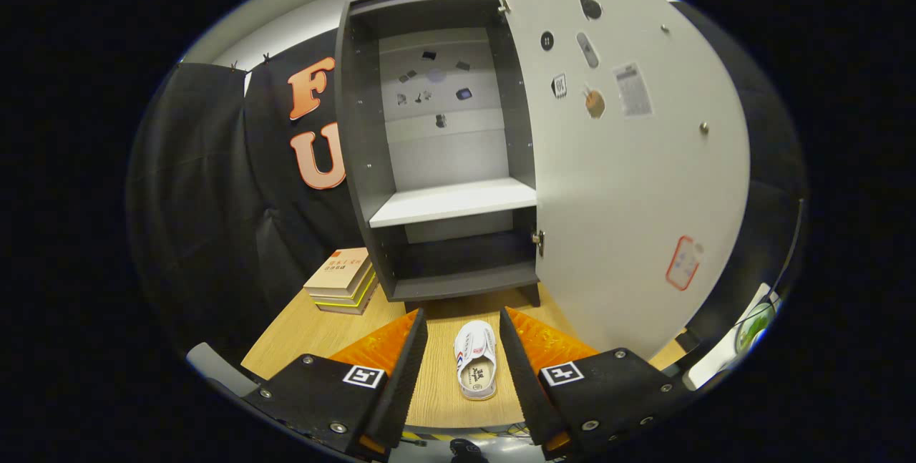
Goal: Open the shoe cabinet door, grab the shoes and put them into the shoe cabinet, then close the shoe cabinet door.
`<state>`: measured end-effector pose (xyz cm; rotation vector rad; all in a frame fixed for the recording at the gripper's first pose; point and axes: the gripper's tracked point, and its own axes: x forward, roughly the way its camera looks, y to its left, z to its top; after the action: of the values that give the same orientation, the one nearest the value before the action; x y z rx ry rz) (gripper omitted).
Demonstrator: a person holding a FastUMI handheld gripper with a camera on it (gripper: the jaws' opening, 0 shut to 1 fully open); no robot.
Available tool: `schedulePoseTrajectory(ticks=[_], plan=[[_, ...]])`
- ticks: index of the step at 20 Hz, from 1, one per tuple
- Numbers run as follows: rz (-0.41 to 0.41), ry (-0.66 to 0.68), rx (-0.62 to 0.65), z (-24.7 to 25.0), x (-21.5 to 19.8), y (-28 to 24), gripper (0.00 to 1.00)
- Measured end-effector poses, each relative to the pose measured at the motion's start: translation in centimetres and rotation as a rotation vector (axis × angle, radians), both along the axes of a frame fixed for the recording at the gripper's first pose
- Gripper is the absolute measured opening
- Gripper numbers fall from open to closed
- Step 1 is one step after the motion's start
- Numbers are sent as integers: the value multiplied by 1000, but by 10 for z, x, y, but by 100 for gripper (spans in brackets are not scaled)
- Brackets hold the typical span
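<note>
While the shoe cabinet (444, 162) stands at twelve o'clock with its door (630, 162) swung open, we see our gripper (463, 334) spread wide, the white shoe (476, 358) lying untouched on the wooden table (300, 334) between its fingers, books (342, 281) at ten o'clock.

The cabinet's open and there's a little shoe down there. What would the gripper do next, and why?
Probably lower and close on the shoe. The door already stands open, the shoe lies on the table between the open gripper's fingers, untouched, and the shelf is bare.
</note>
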<state>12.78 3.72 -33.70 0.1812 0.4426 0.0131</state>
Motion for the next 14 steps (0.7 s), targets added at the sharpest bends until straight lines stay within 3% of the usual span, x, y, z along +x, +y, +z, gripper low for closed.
schedulePoseTrajectory(ticks=[7,12,14], plan=[[57,203,50,-122,30,20,60],[97,327,110,-196,44,37,51],[110,356,106,-220,52,39,43]])
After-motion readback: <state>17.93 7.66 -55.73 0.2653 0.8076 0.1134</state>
